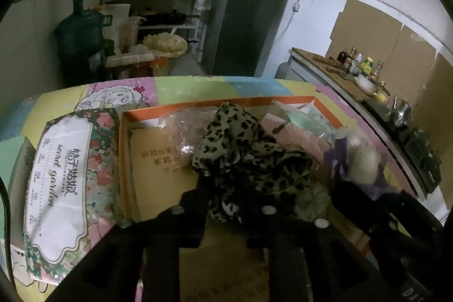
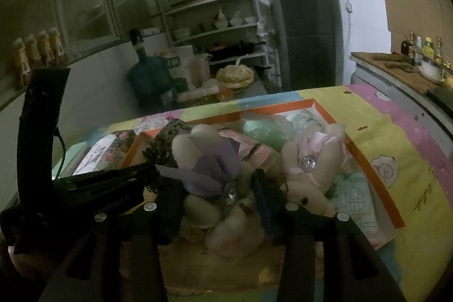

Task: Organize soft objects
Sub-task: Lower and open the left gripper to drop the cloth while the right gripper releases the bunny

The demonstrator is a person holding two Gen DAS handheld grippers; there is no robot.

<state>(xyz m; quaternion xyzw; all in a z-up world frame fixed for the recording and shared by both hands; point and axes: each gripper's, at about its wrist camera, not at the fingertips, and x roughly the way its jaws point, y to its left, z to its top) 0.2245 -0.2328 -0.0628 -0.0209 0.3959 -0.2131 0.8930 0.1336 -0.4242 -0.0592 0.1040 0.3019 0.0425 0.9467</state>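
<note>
The left gripper (image 1: 240,188) is clamped on a leopard-print cloth (image 1: 243,149), which bunches up between its fingers and hangs over the open box (image 1: 124,160). The box has orange walls and a cardboard floor with printed characters. It sits on a table (image 1: 175,88) covered in a pastel patchwork cloth. Just left of the box, outside its wall, lies a floral tissue pack (image 1: 59,183).

The right gripper (image 2: 218,197) is closed around a plush bear in a purple dress (image 2: 209,169), its fingers pressing either side of the toy near the box's front edge. Just to the right, a second bear in a pink dress (image 2: 308,169) lies in the box with a gem on its chest, touching a pale green packet (image 2: 354,200) under it. Behind the bears are a pink item (image 2: 249,146) and a green plastic-wrapped bundle (image 2: 266,132). The left gripper's body shows at the left of this view, with the leopard cloth beyond the purple bear.

Farther off, beyond the table, stand a blue water jug (image 2: 150,75), a shelf (image 2: 215,19) of dishes and a dark fridge (image 2: 305,27). A counter (image 2: 396,70) with bottles runs along the right wall.
</note>
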